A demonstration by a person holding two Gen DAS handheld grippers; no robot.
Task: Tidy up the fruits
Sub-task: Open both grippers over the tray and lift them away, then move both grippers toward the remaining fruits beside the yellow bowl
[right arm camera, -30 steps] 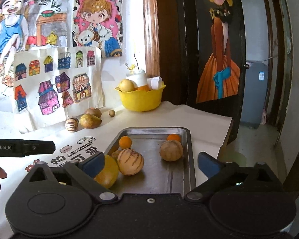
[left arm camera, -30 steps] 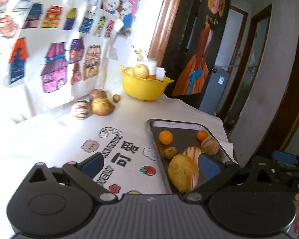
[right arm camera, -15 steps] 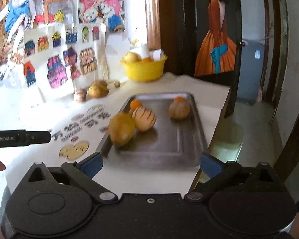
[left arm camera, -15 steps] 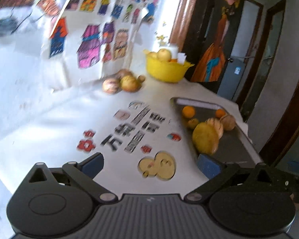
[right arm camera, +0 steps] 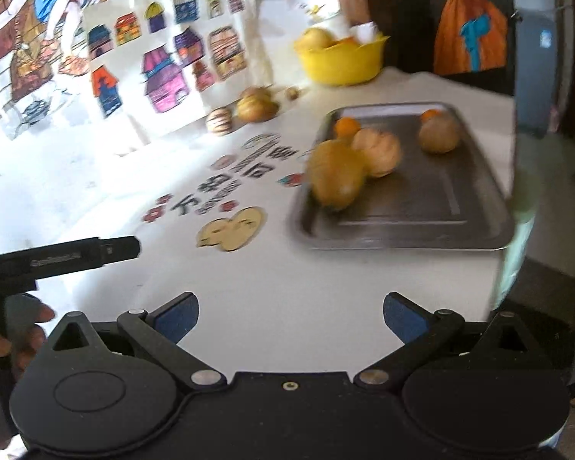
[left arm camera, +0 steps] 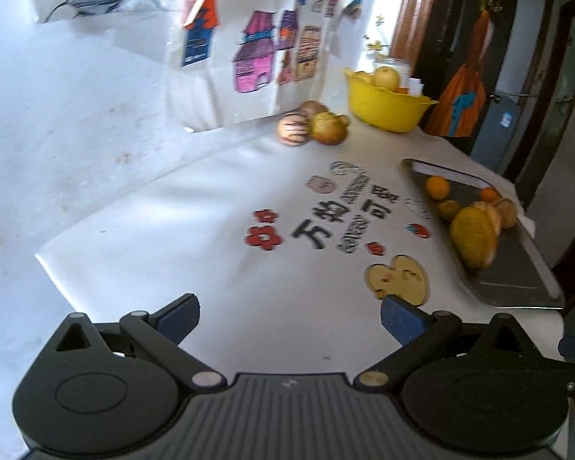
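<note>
A metal tray (right arm camera: 421, 222) (left arm camera: 517, 280) lies at the table's right end and holds a big yellow melon (right arm camera: 335, 176) (left arm camera: 473, 235), a striped melon (right arm camera: 377, 151), a tan round fruit (right arm camera: 439, 136) and small oranges (right arm camera: 347, 126) (left arm camera: 437, 188). Loose fruits (left arm camera: 312, 126) (right arm camera: 255, 109) rest by the drawings at the back. A yellow bowl (left arm camera: 385, 105) (right arm camera: 341, 59) of fruit stands behind them. My left gripper (left arm camera: 289, 316) and right gripper (right arm camera: 291, 314) both stand open and empty, held back over the table's near edge.
A white tablecloth (left arm camera: 218, 253) with printed characters and a yellow duck picture (right arm camera: 232, 230) covers the table. Children's drawings (right arm camera: 165, 57) lean at the back. The other gripper's black body (right arm camera: 61, 258) and a hand show at the left of the right wrist view.
Both grippers have drawn back from the tray toward the near edge and risen, so tray and fruits look smaller and farther. Both stayed open and empty.
</note>
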